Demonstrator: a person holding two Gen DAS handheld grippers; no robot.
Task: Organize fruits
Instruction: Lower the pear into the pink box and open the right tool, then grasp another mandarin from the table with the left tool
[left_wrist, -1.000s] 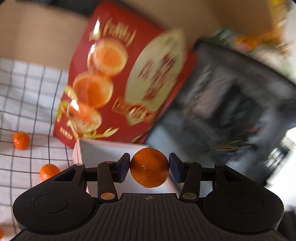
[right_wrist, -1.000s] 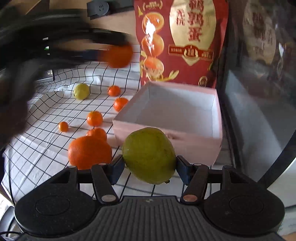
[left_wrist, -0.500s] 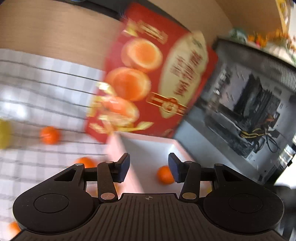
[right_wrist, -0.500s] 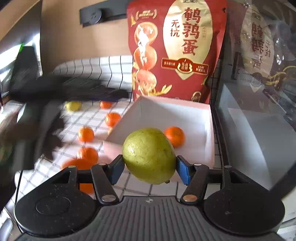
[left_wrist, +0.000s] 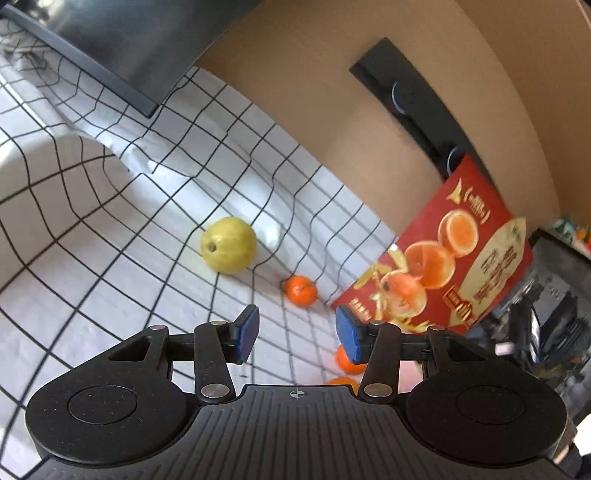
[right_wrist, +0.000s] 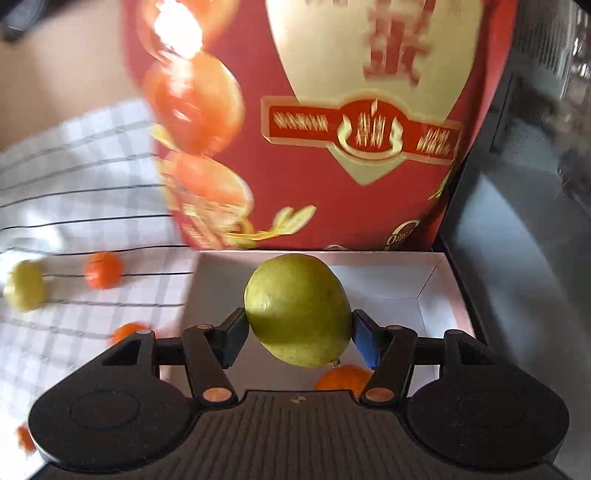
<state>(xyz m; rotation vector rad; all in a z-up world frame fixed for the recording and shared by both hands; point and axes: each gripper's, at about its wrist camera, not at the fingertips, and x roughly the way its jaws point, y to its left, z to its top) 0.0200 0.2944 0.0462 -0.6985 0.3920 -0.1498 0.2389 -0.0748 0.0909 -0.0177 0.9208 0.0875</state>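
Blue-padded and spread apart, the left gripper (left_wrist: 297, 334) is seen empty above the checked cloth (left_wrist: 110, 236), near a yellow guava (left_wrist: 228, 249). A green guava (right_wrist: 297, 309) is clamped by the right gripper (right_wrist: 297, 339) over the white box (right_wrist: 430, 275), before the red bag (right_wrist: 332, 122).

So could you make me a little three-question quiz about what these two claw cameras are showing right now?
1. True or false: the right claw is clamped on a green fruit.
2. Multiple choice: the left claw holds
A) an orange
B) nothing
C) a yellow fruit
3. Fill in: in the right wrist view, the small orange seen below the green fruit lies inside the white ____.

Key: 1 true. 2 B, since the jaws stand apart; the yellow fruit lies on the checked cloth. 3 box.
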